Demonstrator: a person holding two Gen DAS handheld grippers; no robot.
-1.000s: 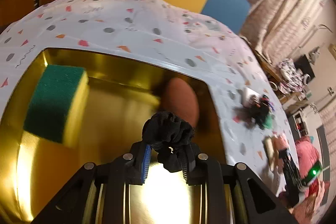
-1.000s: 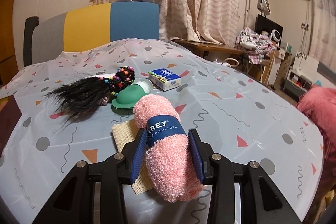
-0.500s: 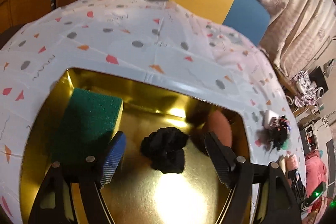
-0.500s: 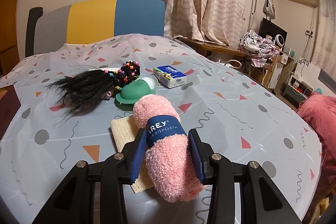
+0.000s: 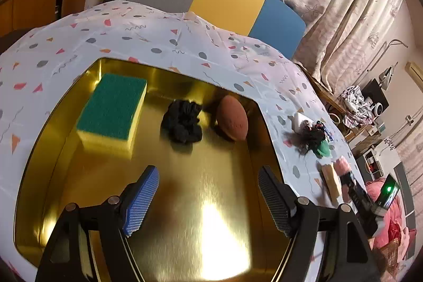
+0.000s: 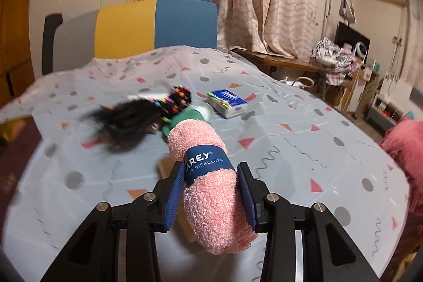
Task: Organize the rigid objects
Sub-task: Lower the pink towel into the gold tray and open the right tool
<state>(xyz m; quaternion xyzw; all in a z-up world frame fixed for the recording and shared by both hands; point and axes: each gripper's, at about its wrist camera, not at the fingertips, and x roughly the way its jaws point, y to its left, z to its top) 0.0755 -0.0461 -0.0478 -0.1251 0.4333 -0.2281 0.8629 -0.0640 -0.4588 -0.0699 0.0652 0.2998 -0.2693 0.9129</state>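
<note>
Bench: covered in patterned cloth.
Tray: gold, on the bench; holds sponge, scrunchie and brown ball, side by side and apart.
Left tool: spread wide above the tray, holding nothing, short of the scrunchie.
Right tool: pinching a rolled pink dishcloth at its blue band.
Beyond it on the bench: black wig, green item, blue box.
</note>
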